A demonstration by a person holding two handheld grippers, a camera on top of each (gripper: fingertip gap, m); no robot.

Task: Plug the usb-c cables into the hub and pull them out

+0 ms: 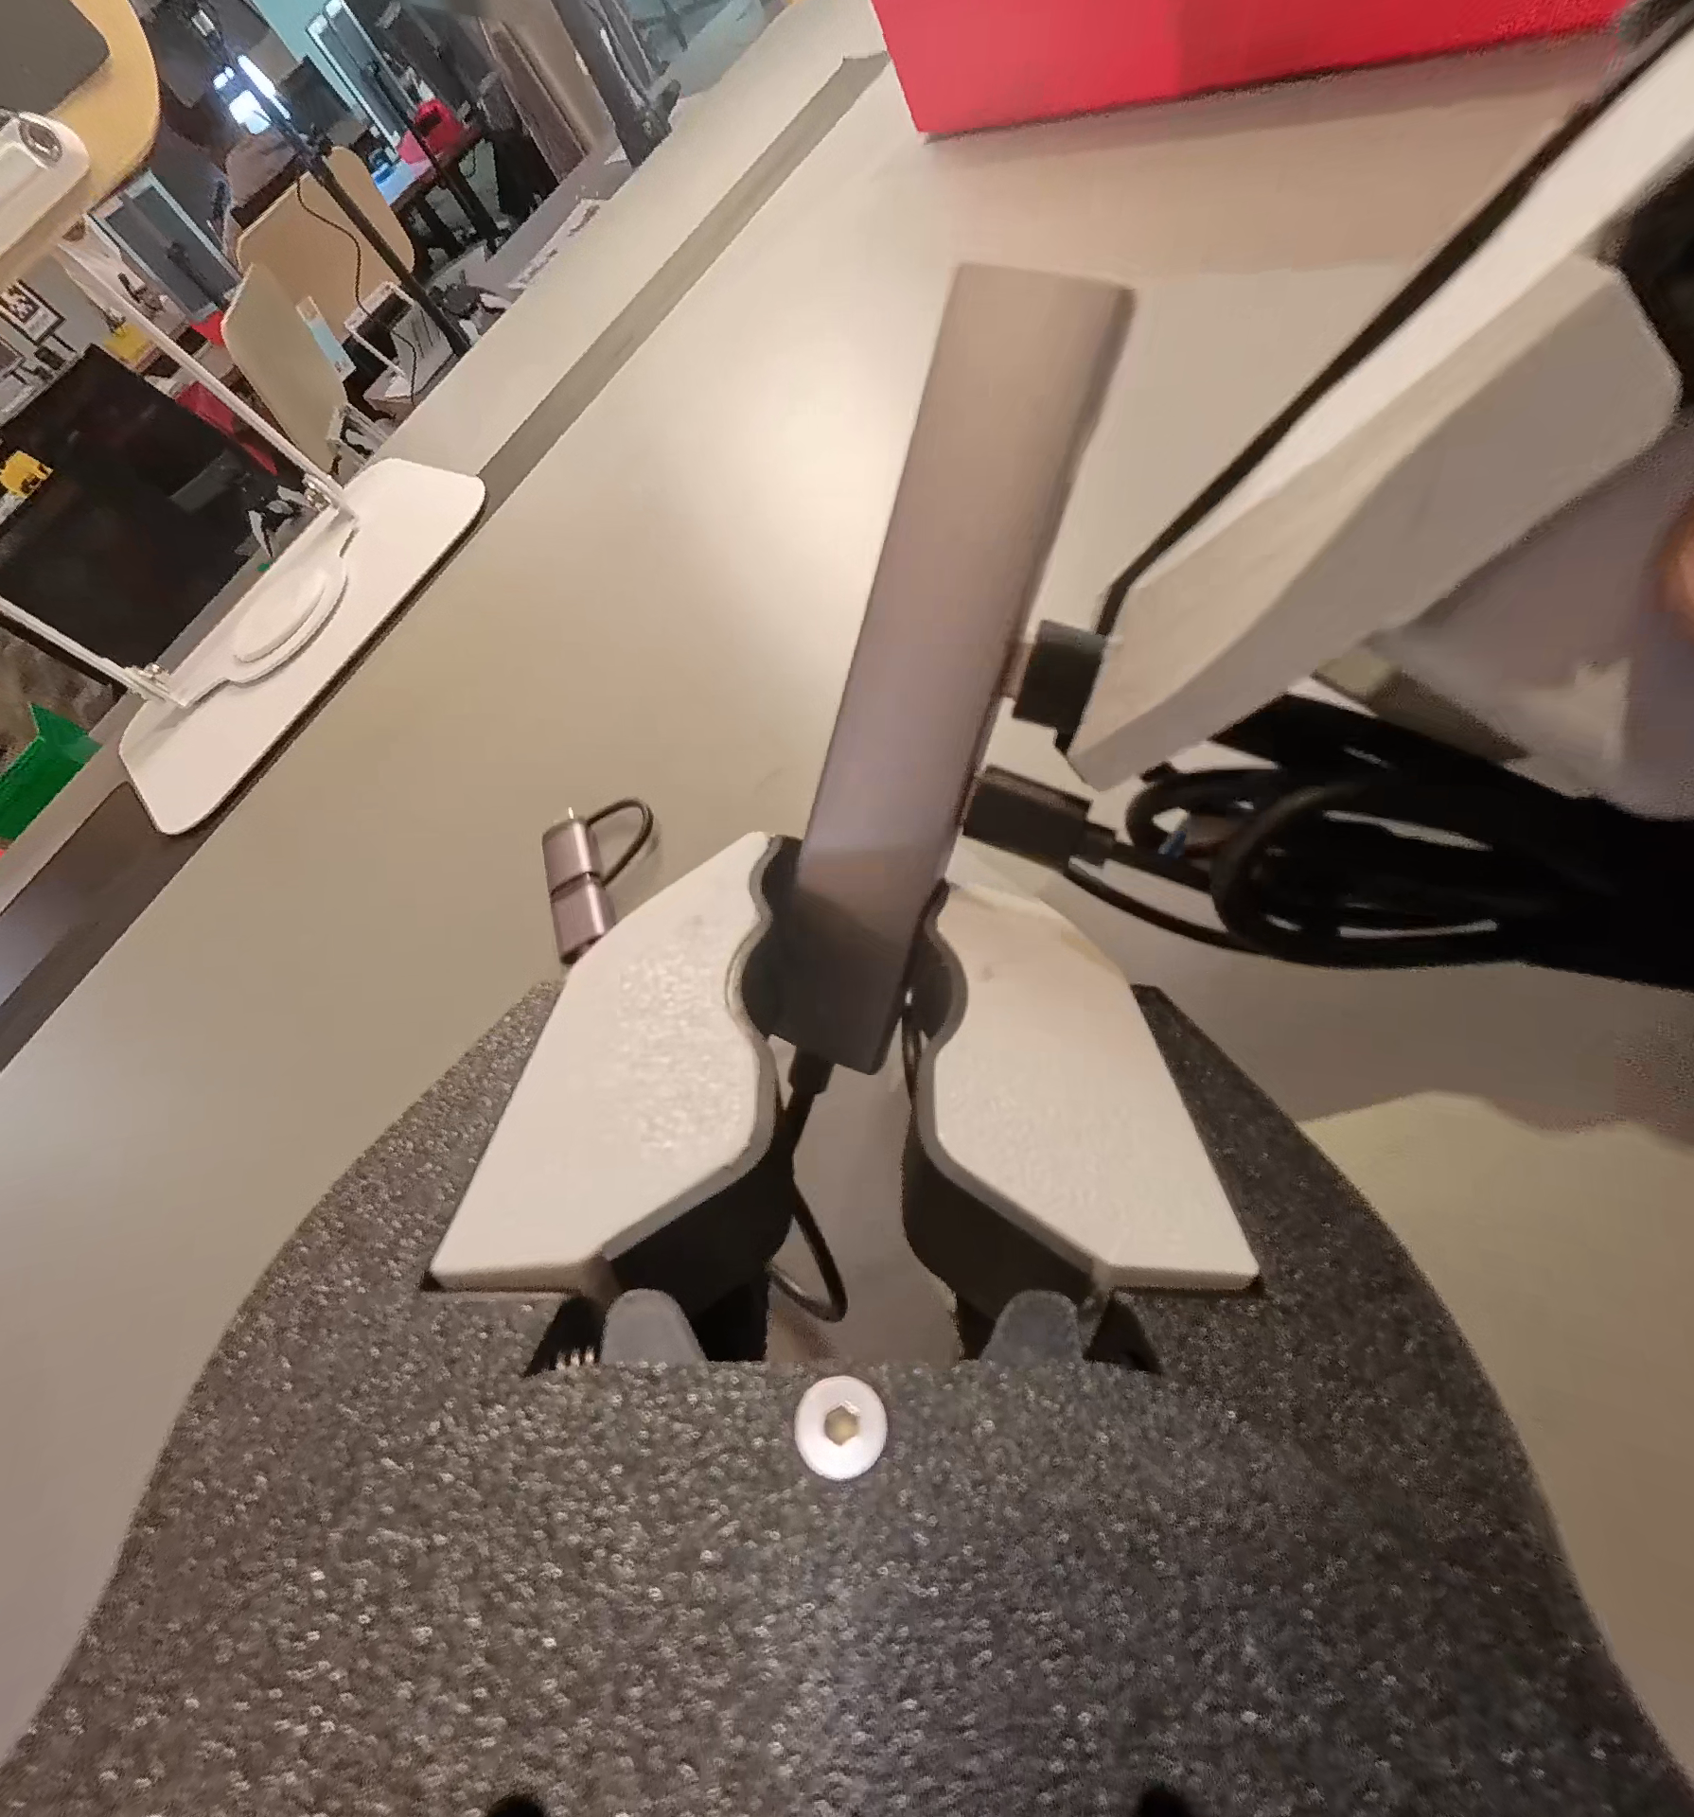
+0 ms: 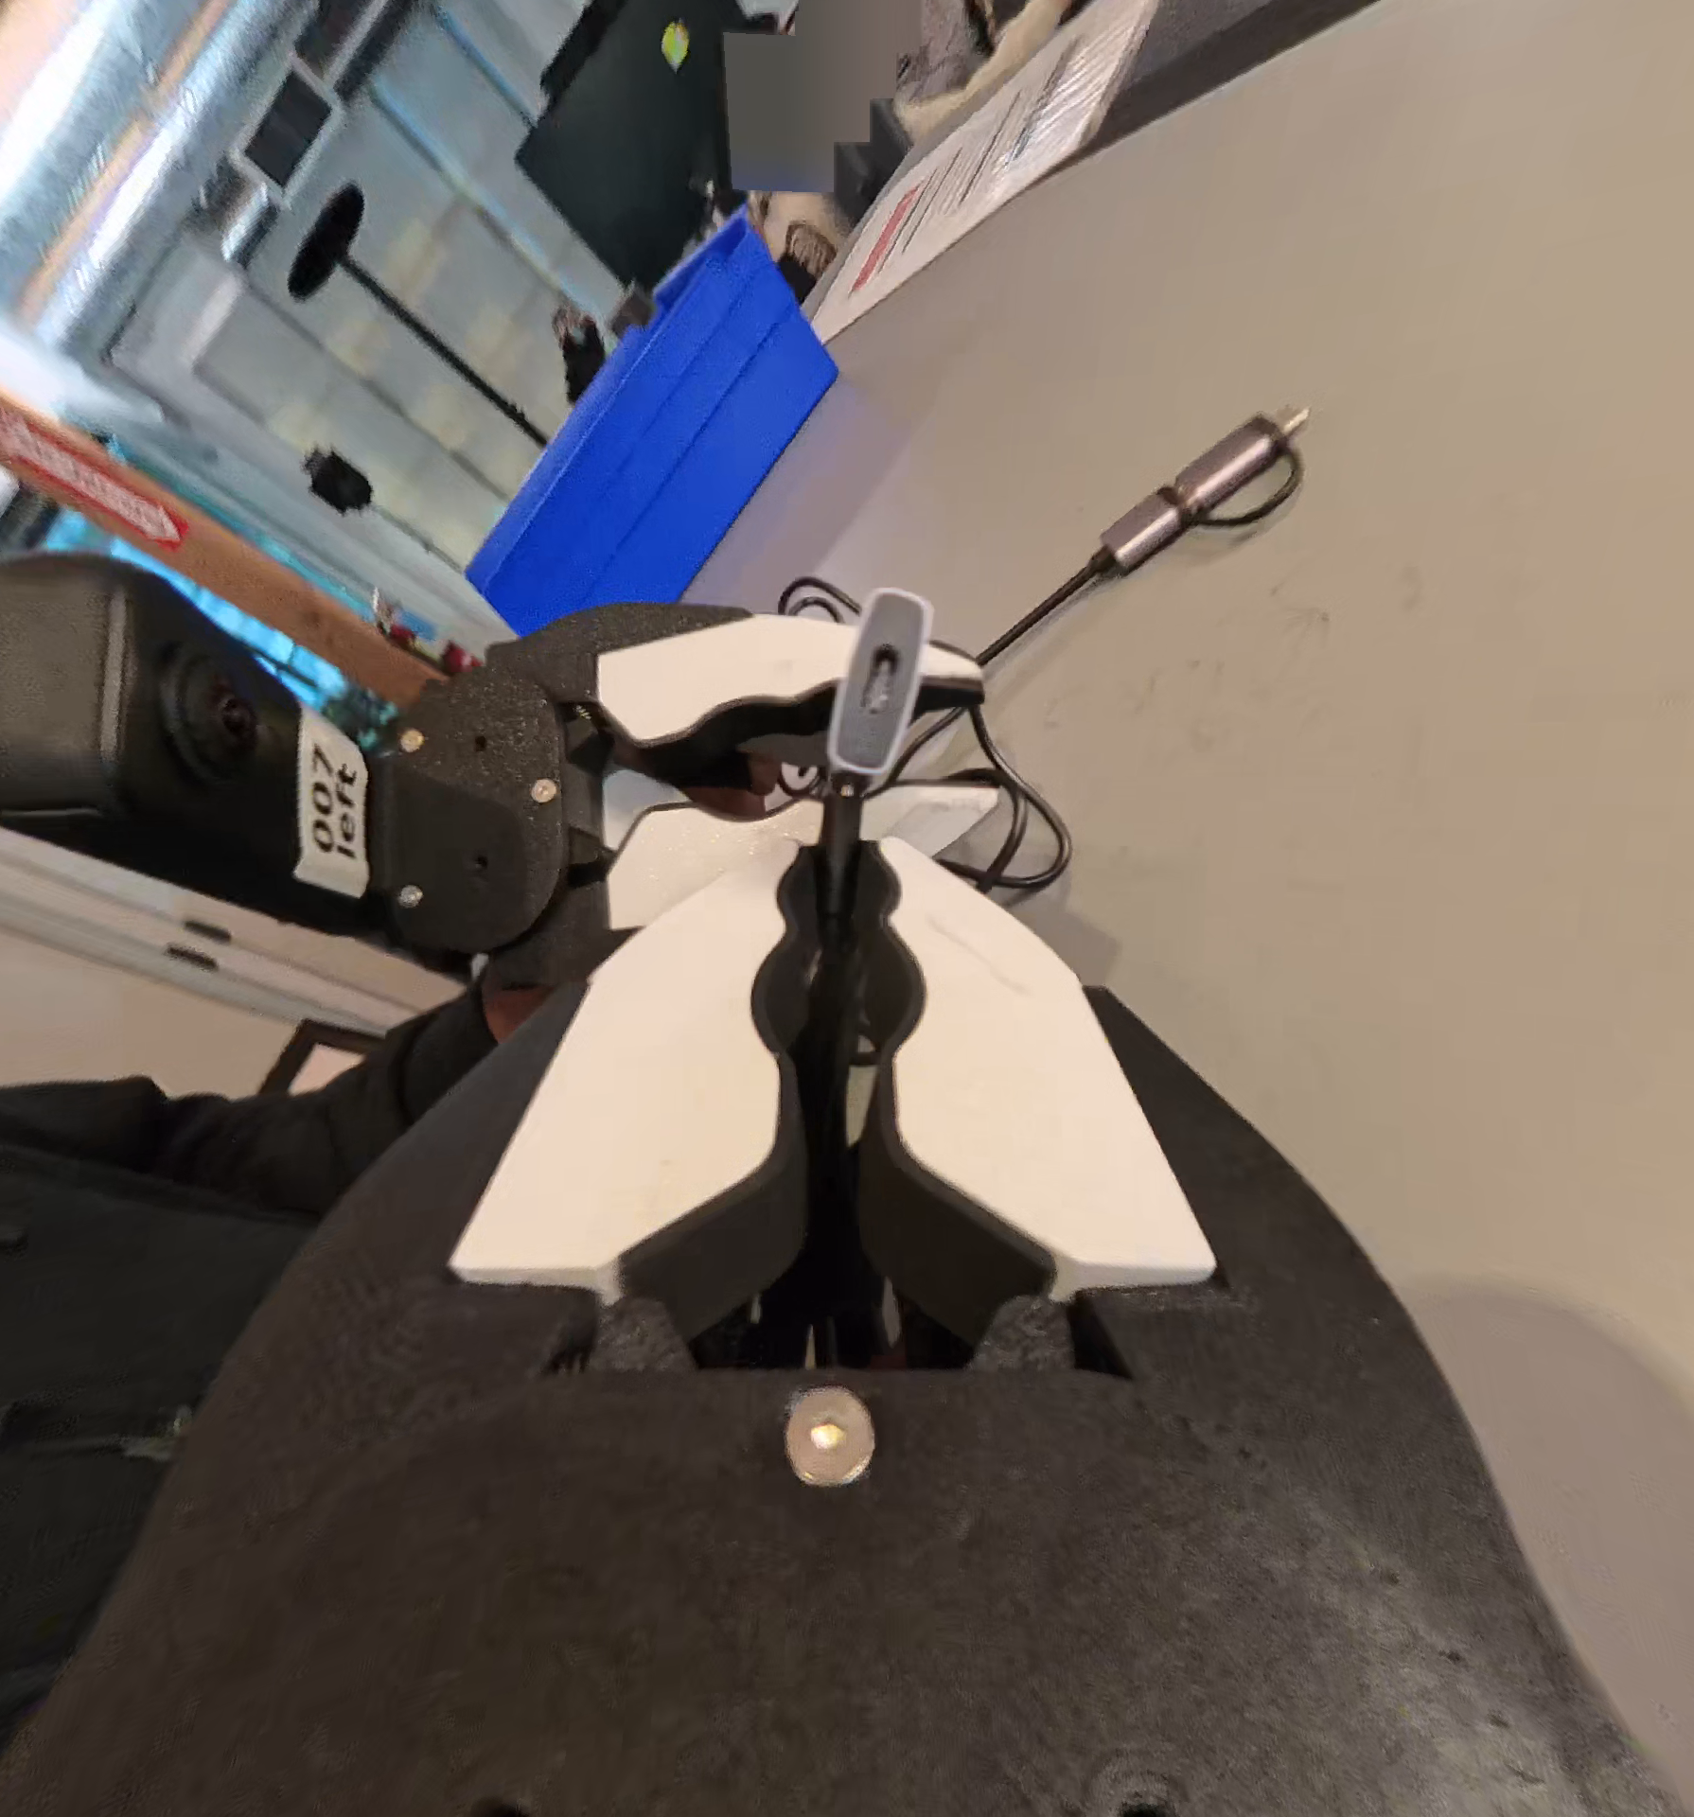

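Note:
My left gripper (image 1: 848,885) is shut on the near end of a grey slab-shaped hub (image 1: 981,551), which sticks out forward above the table. My right gripper (image 2: 838,865) is shut on a black usb-c cable (image 2: 833,944) just behind its plug (image 1: 1059,678). The plug meets the hub's right side edge; I cannot tell how deep it sits. A second black plug (image 1: 1030,821) sits in the same edge, nearer my left fingers. In the right wrist view the hub (image 2: 877,678) shows end-on in the left gripper (image 2: 794,728). The hub's own lead with grey connectors (image 2: 1207,492) lies on the table.
A bundle of black cables (image 1: 1364,865) lies to the right of the hub. A white stand base (image 1: 302,629) sits at the table's left edge, a red box (image 1: 1217,49) at the back. A blue bin (image 2: 656,433) stands beyond the table. A dark sleeve (image 2: 135,1180) is at the left.

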